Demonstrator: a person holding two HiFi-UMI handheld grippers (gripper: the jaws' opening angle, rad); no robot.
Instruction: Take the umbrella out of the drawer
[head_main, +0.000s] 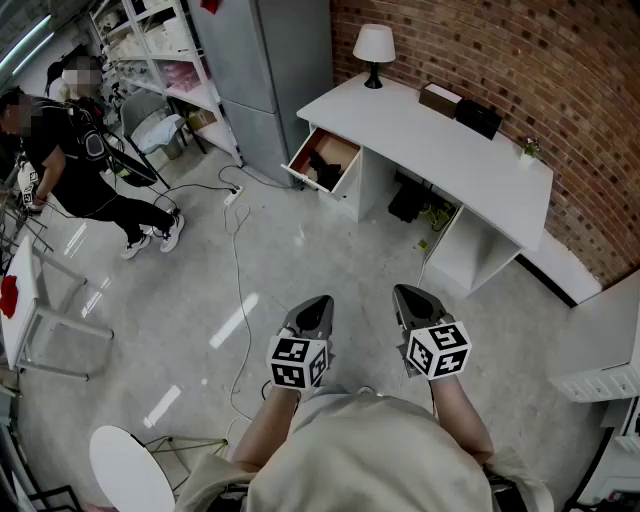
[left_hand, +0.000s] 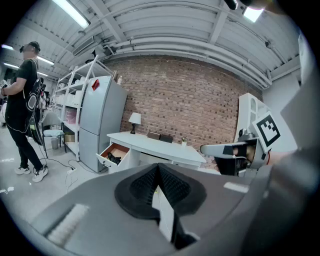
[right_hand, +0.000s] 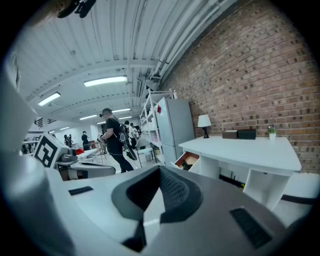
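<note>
A white desk stands against the brick wall, far ahead of me. Its left drawer is pulled open, and a dark umbrella lies inside; the drawer also shows small in the left gripper view, and the same drawer in the right gripper view. My left gripper and right gripper are held side by side low in the head view, well short of the desk. Both are shut with nothing between the jaws.
A table lamp and two boxes sit on the desk. A grey fridge and white shelves stand left of it. A cable trails across the floor. A person in black stands at far left. A white round stool is near me.
</note>
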